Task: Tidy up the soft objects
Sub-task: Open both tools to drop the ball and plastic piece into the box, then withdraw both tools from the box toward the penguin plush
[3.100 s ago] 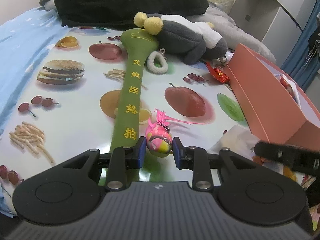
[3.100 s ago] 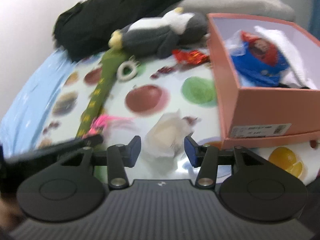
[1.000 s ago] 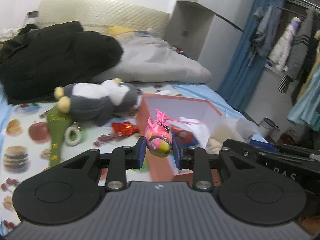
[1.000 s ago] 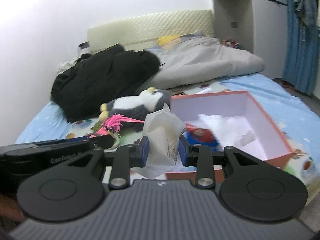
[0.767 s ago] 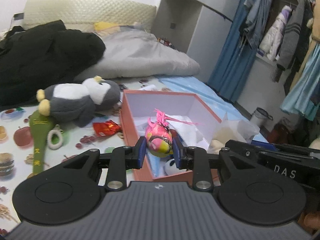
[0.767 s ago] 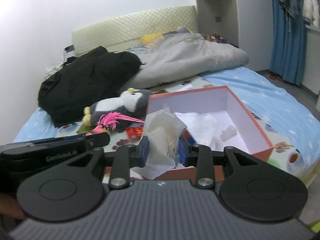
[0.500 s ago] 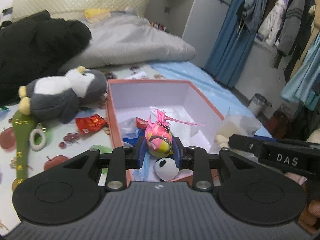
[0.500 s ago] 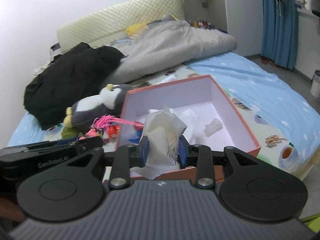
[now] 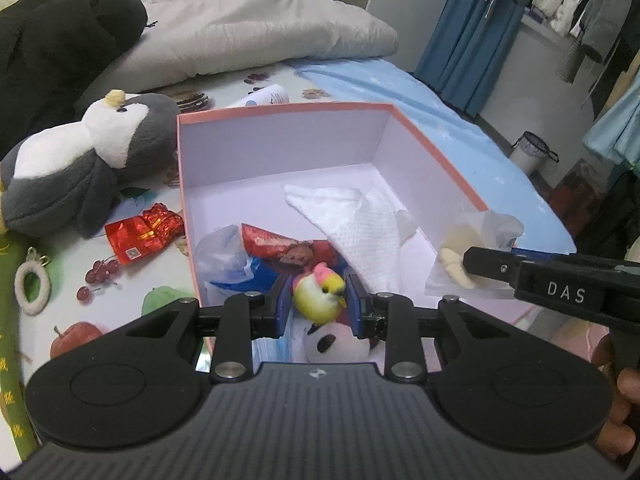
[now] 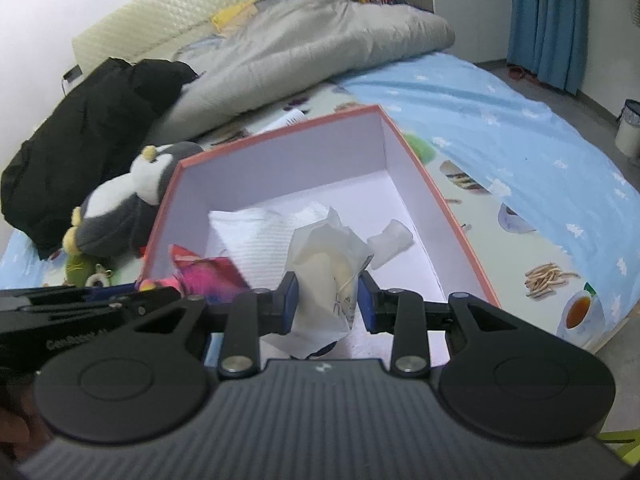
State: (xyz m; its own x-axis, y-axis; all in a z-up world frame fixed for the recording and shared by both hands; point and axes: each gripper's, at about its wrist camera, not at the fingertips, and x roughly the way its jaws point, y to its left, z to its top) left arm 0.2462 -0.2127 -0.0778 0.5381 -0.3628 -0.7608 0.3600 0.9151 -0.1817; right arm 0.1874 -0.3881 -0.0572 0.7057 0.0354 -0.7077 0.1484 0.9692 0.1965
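Observation:
My left gripper is shut on a small yellow and pink bird toy, held over the near end of an open pink box. My right gripper is shut on a crumpled white plastic bag holding something pale, also above the box. Inside the box lie a white cloth, a red and blue packet, a clear bag and a panda toy. The right gripper with its bag shows at the right of the left wrist view.
A grey and white penguin plush lies left of the box, with a red wrapper, a white ring and a green padded stick beside it. A black coat and grey duvet lie behind. The bed's edge drops off at the right.
Both grippers have moved forward and down from beside the box to above its inside, each still holding its object. The bird toy now shows its beak; its pink feathers no longer stick up.

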